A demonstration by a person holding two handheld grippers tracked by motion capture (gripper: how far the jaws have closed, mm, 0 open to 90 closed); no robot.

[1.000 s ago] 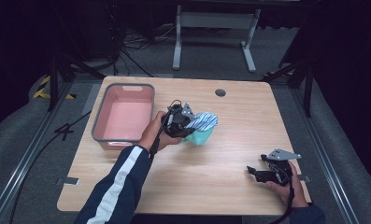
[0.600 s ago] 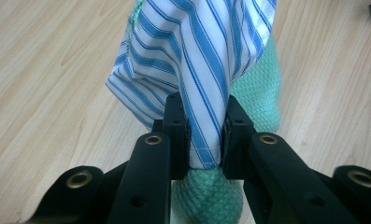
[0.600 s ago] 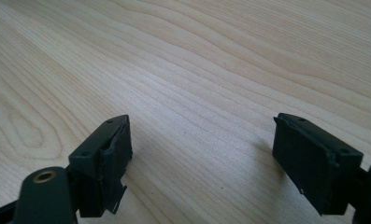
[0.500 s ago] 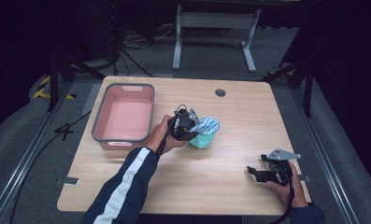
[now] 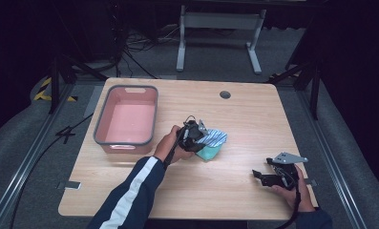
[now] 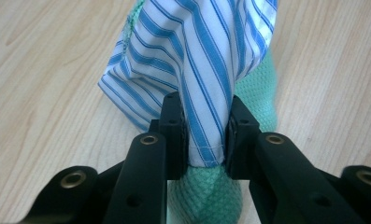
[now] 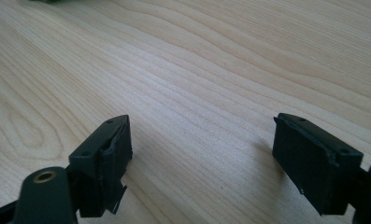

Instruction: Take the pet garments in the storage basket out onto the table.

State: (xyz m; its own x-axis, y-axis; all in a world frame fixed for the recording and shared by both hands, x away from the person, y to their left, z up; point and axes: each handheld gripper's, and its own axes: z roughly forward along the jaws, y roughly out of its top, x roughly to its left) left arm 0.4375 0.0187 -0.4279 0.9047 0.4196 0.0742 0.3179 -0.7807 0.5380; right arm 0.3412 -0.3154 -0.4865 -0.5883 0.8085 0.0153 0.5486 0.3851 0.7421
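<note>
the left gripper (image 5: 196, 136) sits near the middle of the pale wooden desk (image 5: 254, 119), just right of the pink plastic tub with a grey rim (image 5: 126, 121). its jaws are pinching a fold of the blue-and-white striped cotton cloth (image 6: 206, 60), which lies on a mint green waffle-knit cloth (image 6: 255, 93); both form a small heap on the desk. the striped cloth looks light and limp, so it will likely drape and sag once lifted, and may drag the green cloth along if the two are tangled. a gathered fold or hem seems the safest place to take hold. the right gripper (image 5: 273, 175) rests at the near right of the desk, well apart, jaws spread wide with nothing between them.
</note>
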